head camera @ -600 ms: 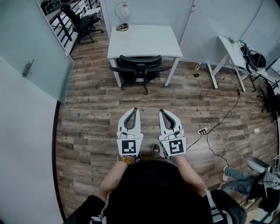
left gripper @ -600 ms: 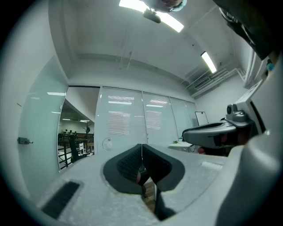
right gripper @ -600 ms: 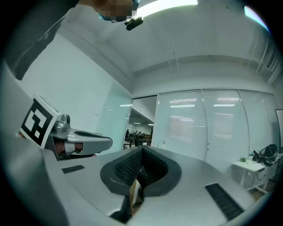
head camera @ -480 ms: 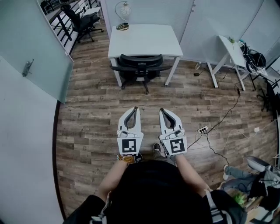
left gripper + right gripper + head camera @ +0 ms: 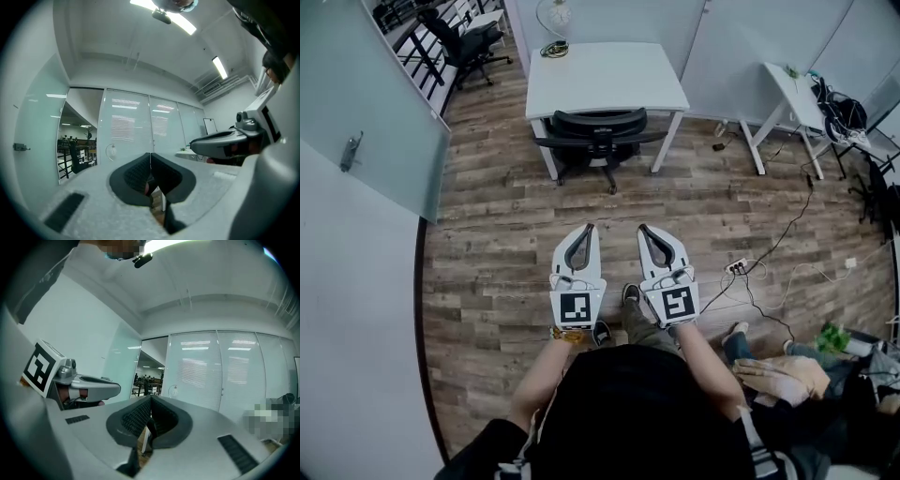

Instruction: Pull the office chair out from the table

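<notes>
A black office chair (image 5: 598, 136) is tucked under the front edge of a white table (image 5: 605, 77) at the far end of the room. My left gripper (image 5: 590, 226) and right gripper (image 5: 641, 228) are held side by side at waist height, level, well short of the chair. Both are shut with nothing between the jaws. In the left gripper view the shut jaws meet in front of the glass wall, and the left gripper (image 5: 150, 154) hides the chair. In the right gripper view the right gripper (image 5: 150, 399) likewise blocks the chair.
A glass door (image 5: 370, 122) stands open at the left. A second white desk (image 5: 787, 98) is at the right. A power strip (image 5: 737, 267) and cables (image 5: 787, 239) lie on the wood floor at the right. A seated person's legs (image 5: 769, 370) are at the lower right.
The whole view has shifted slightly: table and chair sit a little higher in the head view, and the person's foot shows between the grippers. Both grippers stay shut and side by side.
</notes>
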Available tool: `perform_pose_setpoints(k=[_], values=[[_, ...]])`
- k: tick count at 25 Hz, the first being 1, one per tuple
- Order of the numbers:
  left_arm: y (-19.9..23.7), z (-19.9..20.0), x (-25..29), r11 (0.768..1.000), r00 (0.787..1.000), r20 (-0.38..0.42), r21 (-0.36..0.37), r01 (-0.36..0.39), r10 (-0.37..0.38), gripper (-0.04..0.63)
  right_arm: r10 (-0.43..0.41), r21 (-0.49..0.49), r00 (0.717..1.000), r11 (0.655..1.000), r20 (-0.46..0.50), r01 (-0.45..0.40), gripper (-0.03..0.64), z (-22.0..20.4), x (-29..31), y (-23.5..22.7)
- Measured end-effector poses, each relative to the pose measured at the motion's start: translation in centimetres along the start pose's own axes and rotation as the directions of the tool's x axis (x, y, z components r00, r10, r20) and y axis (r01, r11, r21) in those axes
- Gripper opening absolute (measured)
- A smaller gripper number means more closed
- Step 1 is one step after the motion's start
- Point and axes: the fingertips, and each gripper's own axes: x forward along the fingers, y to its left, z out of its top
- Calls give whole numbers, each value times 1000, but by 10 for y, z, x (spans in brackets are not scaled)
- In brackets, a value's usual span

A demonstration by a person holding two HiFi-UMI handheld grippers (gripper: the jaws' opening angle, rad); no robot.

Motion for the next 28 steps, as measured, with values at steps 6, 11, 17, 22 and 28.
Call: perform_pose_setpoints(k=[6, 11, 17, 22, 28], values=[[8, -12, 35, 1000, 1000, -19, 9, -19, 19, 20, 21, 12, 1000, 1000, -4, -21, 6, -18, 31, -25], [17, -22, 72, 999, 998, -44, 15, -50, 51, 20, 43, 48, 999, 998, -5, -43, 6, -34, 63, -54], [21, -30, 124, 997, 994, -72, 32, -76, 78, 20, 78, 53, 997, 996, -7, -77, 6, -45, 96, -93], [14, -34, 155, 995, 992, -84, 49, -90, 94, 20, 103, 75, 995, 992, -10, -102, 6, -57, 111, -121], [11, -44, 178, 993, 987, -107, 33, -115, 118, 20, 123, 85, 992, 989, -6, -122, 6, -68, 127, -146]])
